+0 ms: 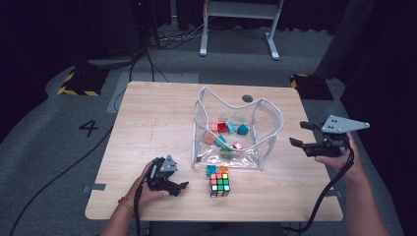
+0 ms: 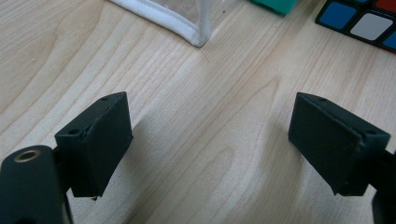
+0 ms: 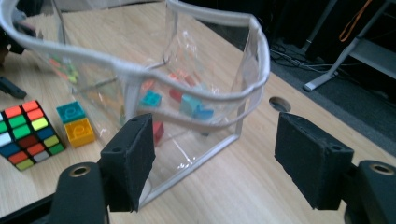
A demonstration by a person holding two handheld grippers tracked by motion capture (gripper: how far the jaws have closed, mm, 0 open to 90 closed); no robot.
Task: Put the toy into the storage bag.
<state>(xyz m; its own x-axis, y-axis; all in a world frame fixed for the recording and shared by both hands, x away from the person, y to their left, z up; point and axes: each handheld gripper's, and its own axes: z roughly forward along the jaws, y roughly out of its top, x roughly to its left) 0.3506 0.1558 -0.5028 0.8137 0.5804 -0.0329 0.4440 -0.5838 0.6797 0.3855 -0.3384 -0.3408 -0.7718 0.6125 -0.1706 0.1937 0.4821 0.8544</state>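
Clear pouch (image 1: 231, 130) upright, mouth facing up, right tongs (image 1: 306, 133) agape beside it

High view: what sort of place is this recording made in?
Probably a lab or recording studio, not a home: dark curtained surroundings, cables trailing over grey carpet, hazard-striped floor blocks, a floor marking "4", and a lone wooden table set up for the work.

Clear pouch (image 1: 255, 129) – upright, open-topped, mid-table, small coloured blocks inside.
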